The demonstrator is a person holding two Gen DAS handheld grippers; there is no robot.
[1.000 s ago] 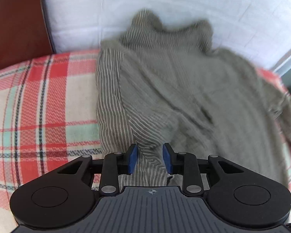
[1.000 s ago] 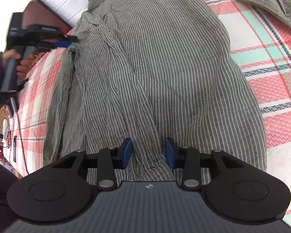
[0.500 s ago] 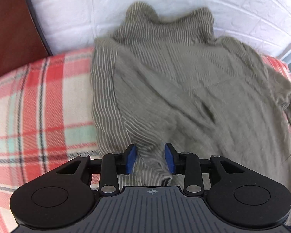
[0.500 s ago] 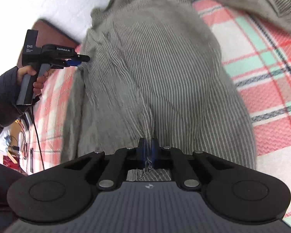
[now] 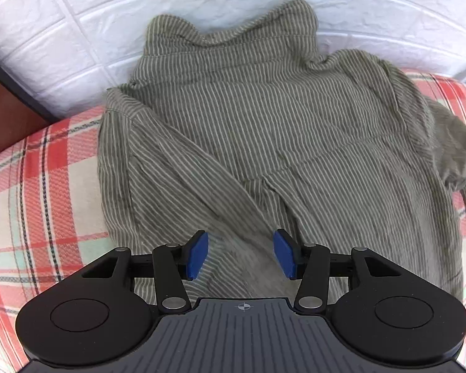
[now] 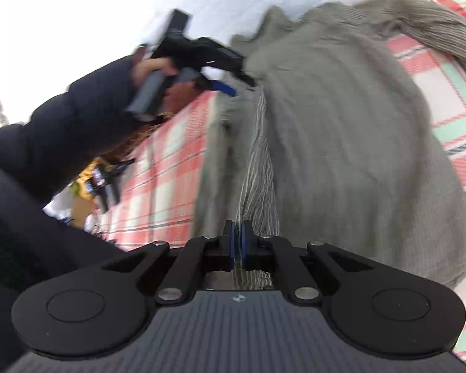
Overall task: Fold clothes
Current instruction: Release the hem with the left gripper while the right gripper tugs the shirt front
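Olive-grey striped cotton shirt (image 5: 264,130): soft, light, limp; best gripped at hem/seams. Right gripper (image 6: 237,242) clamped tight on hem; left gripper (image 5: 239,255) opening, pads off fabric.

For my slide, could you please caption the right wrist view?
Right gripper shut on the striped shirt hem, over a plaid cover; left gripper opening at the shoulder.

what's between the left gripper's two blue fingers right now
Only striped shirt fabric lying below the gap; the left gripper is opening and its fingers pinch nothing, seen in the left wrist view.
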